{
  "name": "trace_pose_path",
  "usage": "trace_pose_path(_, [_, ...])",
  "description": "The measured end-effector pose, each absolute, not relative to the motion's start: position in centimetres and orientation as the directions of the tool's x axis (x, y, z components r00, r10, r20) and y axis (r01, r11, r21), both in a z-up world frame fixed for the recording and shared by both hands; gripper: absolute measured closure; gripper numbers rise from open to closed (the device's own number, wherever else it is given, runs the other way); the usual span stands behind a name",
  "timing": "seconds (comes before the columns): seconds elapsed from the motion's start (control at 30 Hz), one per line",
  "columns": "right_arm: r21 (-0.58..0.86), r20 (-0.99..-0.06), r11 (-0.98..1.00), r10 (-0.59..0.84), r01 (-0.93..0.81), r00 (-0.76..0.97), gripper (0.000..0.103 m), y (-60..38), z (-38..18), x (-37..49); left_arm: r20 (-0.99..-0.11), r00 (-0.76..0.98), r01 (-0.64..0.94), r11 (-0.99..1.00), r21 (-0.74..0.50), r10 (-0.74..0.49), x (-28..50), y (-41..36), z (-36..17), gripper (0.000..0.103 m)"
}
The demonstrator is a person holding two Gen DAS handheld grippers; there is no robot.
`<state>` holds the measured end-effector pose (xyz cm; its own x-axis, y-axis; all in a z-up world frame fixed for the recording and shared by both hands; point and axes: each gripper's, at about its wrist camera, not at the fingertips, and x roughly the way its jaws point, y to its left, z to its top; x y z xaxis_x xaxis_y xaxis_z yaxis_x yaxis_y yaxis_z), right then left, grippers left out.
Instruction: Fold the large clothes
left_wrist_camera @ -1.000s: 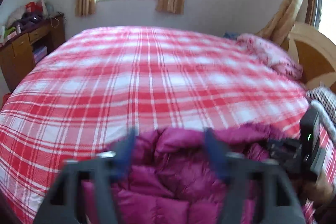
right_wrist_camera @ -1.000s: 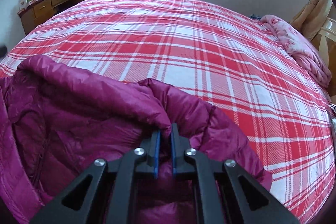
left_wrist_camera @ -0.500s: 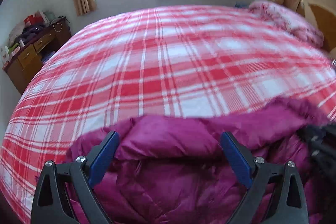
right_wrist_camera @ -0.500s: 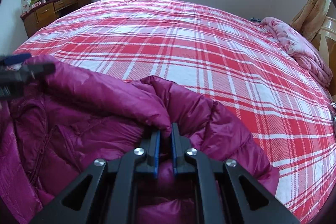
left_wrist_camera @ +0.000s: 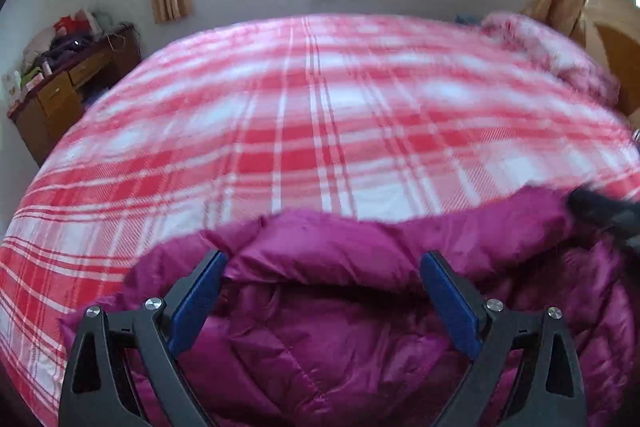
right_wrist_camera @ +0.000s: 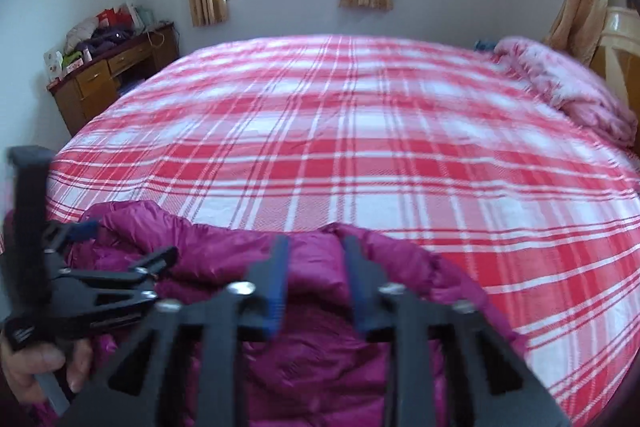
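A puffy magenta down jacket [left_wrist_camera: 340,347] lies crumpled at the near edge of the bed [left_wrist_camera: 320,127]. My left gripper [left_wrist_camera: 322,259] stands wide open, with a rolled fold of the jacket's far edge between its blue pads [left_wrist_camera: 200,291], which do not press it. In the right wrist view my right gripper [right_wrist_camera: 316,247] hovers over the jacket [right_wrist_camera: 320,367]. Its jaws are opening, and a bulge of fabric sits in the narrow gap, free of the pads. A hand [right_wrist_camera: 36,367] holds the left gripper [right_wrist_camera: 128,243] at the left of that view. The right gripper [left_wrist_camera: 600,215] is a dark blur.
The red and white plaid cover [right_wrist_camera: 340,147] stretches far ahead of the jacket. A pink blanket [right_wrist_camera: 580,95] lies bunched at the far right by the wooden headboard [left_wrist_camera: 612,39]. A cluttered wooden desk [right_wrist_camera: 100,79] stands against the left wall.
My right gripper has let go of the jacket fold, its jaws have parted and it has lifted. The left gripper has sunk toward the jacket's far edge, still wide open.
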<state>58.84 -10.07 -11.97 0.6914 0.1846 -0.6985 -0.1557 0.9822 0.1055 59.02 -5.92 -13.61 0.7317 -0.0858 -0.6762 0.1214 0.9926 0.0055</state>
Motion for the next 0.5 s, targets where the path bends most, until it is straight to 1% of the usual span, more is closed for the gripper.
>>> trace_pose_path(0.07, [0.127,-0.705,0.980,0.199,-0.155,0.680,0.082,-9.9,-13.2,59.4,-0.621,0.768,0.157,0.986,-0.057,-0.158,58.1,-6.0,-11.7,0.006])
trace_pose_path(0.13, [0.147,-0.716,0.976,0.216,-0.159,0.664,0.082,-10.2,-14.2,59.3,-0.620,0.760,0.200,0.978,-0.063,-0.195,58.5,-7.0,-11.1,0.006])
trace_pose_path(0.17, [0.151,-0.720,0.976,0.216,-0.155,0.660,0.082,-10.3,-14.6,59.2,-0.630,0.753,0.205,0.977,-0.051,-0.191,58.9,-7.5,-11.4,0.006])
trace_pose_path(0.27, [0.165,-0.723,0.974,0.225,-0.154,0.653,0.082,-10.9,-15.2,58.6,-0.725,0.673,0.189,0.982,-0.025,-0.148,60.8,-8.2,-14.6,0.006])
trace_pose_path(0.33, [0.167,-0.723,0.973,0.231,-0.160,0.651,0.082,-10.8,-15.5,58.7,-0.776,0.613,0.182,0.982,-0.046,-0.150,61.5,-8.0,-17.1,0.006])
trace_pose_path(0.5, [0.158,-0.732,0.974,0.225,-0.161,0.643,0.082,-10.5,-16.4,58.9,-0.777,0.613,0.182,0.983,-0.034,-0.140,61.2,-8.1,-17.9,0.006])
